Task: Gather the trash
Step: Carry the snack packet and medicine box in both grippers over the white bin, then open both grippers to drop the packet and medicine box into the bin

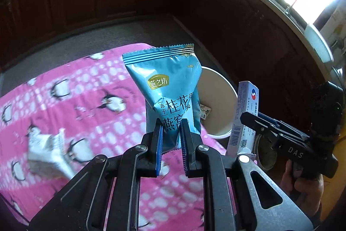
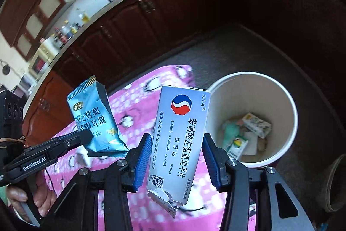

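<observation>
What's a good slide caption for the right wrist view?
Right gripper holds a medicine box near the trash bin.

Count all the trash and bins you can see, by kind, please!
Blue snack packet: 1
White medicine box: 1
Crumpled white wrapper on the pink cloth: 1
Bin: 1
Pieces inside the bin: several, too jumbled to count
Total: 4 things, plus the bin's contents

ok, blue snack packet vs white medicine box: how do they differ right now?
The blue snack packet is soft crinkled foil; the white medicine box is stiff card, torn open at its lower end. The packet sits pinched in the left hand-held gripper, the box between the wider-set fingers of the right hand-held gripper. Both are held up near the bin.
</observation>
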`<action>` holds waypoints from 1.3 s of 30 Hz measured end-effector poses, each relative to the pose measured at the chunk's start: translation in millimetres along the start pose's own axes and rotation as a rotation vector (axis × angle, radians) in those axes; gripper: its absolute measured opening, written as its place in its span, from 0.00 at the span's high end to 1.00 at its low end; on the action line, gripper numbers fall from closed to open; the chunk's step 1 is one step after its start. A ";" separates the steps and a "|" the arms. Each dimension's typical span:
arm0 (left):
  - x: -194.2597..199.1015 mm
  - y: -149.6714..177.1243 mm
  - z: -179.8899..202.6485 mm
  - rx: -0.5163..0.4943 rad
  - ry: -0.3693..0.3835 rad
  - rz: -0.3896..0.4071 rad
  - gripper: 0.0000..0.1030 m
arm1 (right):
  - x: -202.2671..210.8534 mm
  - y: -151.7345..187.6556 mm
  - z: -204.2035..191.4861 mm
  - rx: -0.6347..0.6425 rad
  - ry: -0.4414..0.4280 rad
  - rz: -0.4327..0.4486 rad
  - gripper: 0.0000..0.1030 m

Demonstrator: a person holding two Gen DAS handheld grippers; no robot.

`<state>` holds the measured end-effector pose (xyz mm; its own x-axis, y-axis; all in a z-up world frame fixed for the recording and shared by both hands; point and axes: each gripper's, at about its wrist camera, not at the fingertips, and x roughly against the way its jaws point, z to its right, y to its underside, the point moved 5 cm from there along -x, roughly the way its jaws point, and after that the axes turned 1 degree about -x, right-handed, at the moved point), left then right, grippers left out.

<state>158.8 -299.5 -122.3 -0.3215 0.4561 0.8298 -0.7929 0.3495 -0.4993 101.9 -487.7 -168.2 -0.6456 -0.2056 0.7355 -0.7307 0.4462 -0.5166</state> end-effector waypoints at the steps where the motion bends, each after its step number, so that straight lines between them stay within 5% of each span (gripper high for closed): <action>1: -7.0 -2.6 6.3 -0.011 0.002 -0.006 0.88 | -1.2 -1.9 6.5 -0.006 0.011 -0.001 0.55; 12: -77.6 -20.4 58.0 -0.071 0.039 -0.080 0.88 | -21.4 -12.8 77.1 -0.091 0.114 -0.013 0.56; 24: -130.6 -31.5 78.3 -0.066 0.043 -0.133 0.88 | -53.1 -12.8 111.6 -0.162 0.164 -0.067 0.56; 28: -141.4 -29.9 78.4 -0.061 0.036 -0.142 0.86 | -57.8 -8.5 121.1 -0.191 0.187 -0.090 0.43; 30: -141.8 -29.1 79.1 -0.068 0.040 -0.148 0.77 | -56.3 -7.2 122.2 -0.191 0.192 -0.085 0.43; 32: -143.2 -26.4 78.8 -0.067 0.038 -0.145 0.57 | -54.6 -4.3 124.8 -0.197 0.193 -0.085 0.43; 39: -143.2 -19.2 74.0 -0.051 0.057 -0.147 0.45 | -50.8 2.3 124.9 -0.208 0.183 -0.087 0.43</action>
<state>181.8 -432.1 -213.1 -0.1732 0.4424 0.8799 -0.8014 0.4561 -0.3870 105.3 -585.1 -261.6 -0.5177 -0.0988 0.8498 -0.7082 0.6069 -0.3608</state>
